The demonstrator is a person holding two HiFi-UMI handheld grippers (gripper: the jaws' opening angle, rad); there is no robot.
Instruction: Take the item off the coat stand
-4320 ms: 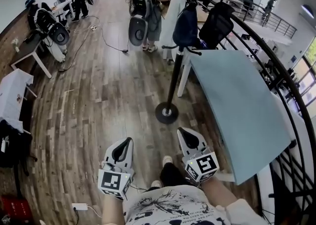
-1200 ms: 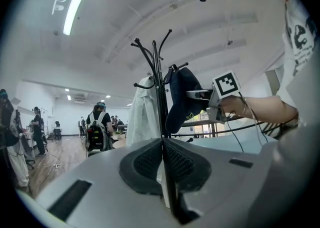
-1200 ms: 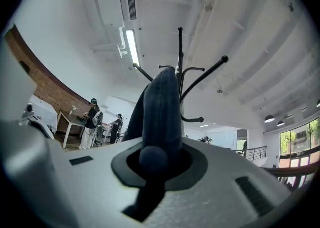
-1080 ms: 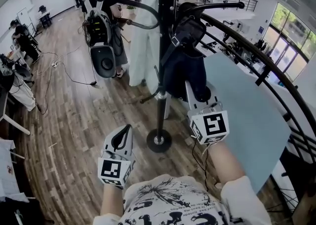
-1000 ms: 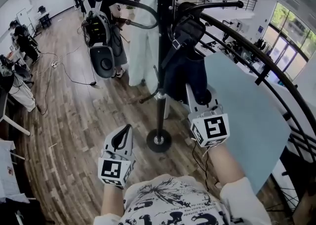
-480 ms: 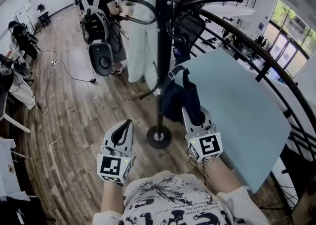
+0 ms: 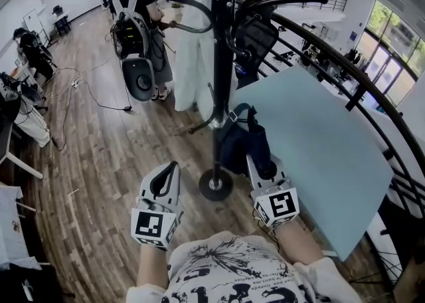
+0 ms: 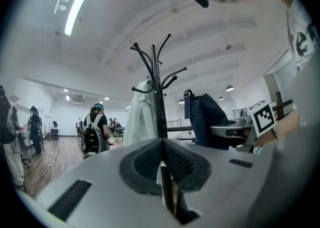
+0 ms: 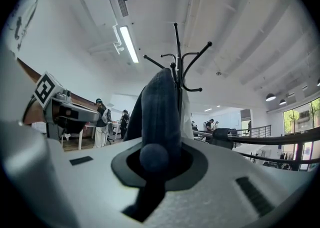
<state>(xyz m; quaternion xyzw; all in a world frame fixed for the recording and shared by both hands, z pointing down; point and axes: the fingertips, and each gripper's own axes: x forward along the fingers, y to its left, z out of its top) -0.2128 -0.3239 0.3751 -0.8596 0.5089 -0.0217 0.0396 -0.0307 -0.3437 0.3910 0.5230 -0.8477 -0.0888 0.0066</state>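
Right gripper [image 7: 256,160] with navy bag [image 7: 239,145], lower, off coat stand [image 7: 222,62]

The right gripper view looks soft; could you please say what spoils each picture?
Right gripper view: the dark bag, close to the lens, is out of focus. Left gripper view: the ceiling light glares and the corners are black. Head view: the wide lens bends the floor boards.

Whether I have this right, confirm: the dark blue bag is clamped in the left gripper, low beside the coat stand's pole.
Wrong gripper: the dark blue bag is clamped in the right gripper, low beside the coat stand's pole. The right gripper view shows the fabric between its jaws; the left gripper is shut on nothing.
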